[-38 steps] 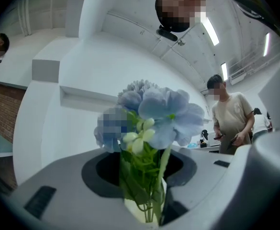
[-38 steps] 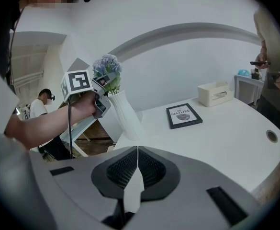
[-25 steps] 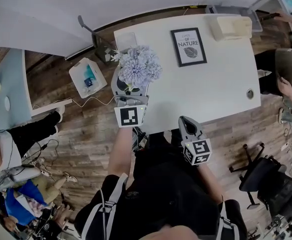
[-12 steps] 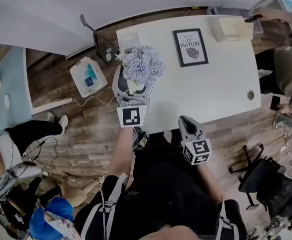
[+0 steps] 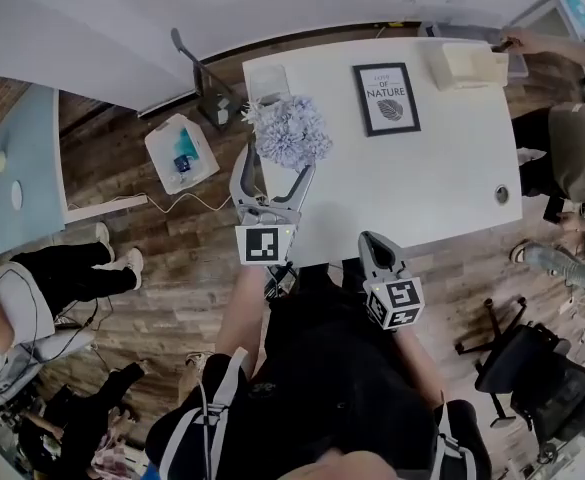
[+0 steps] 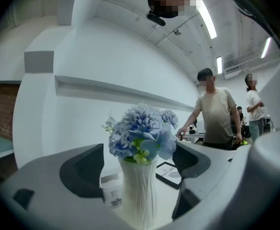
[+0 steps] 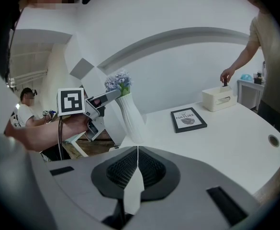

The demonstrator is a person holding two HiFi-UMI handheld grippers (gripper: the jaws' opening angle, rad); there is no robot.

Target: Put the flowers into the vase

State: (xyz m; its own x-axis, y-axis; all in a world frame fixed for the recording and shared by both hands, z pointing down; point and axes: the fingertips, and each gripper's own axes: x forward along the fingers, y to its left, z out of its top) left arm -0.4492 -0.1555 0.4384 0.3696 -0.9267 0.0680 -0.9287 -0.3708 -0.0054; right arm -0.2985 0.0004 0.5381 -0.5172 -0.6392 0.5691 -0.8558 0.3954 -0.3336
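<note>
Count on the table: 1 vase, 1 bunch of flowers, 1 clear cup, 1 framed print, 1 white box, 1 cable hole.

Left tongs: spread wide, pointing level over the table's left side from the near edge. The white ribbed vase stood upright between the two jaws, with a gap showing on each side; the pads did not press on it.

Flowers: one blue bunch, seated in the vase mouth, at the far-left part of the table. From the head view the blooms covered the vase entirely.

Clear cup: just beyond the vase, at the far-left corner.

Right tongs: jaws closed together, nothing between them, at the near edge, well apart from the vase.

Framed print: lying flat, right of the flowers, far-centre.

White box: far-right corner.

Cable hole: near the right edge.

A person stood beside the table's right end, one hand reaching to the white box. Nothing lay between the vase and either tongs.
</note>
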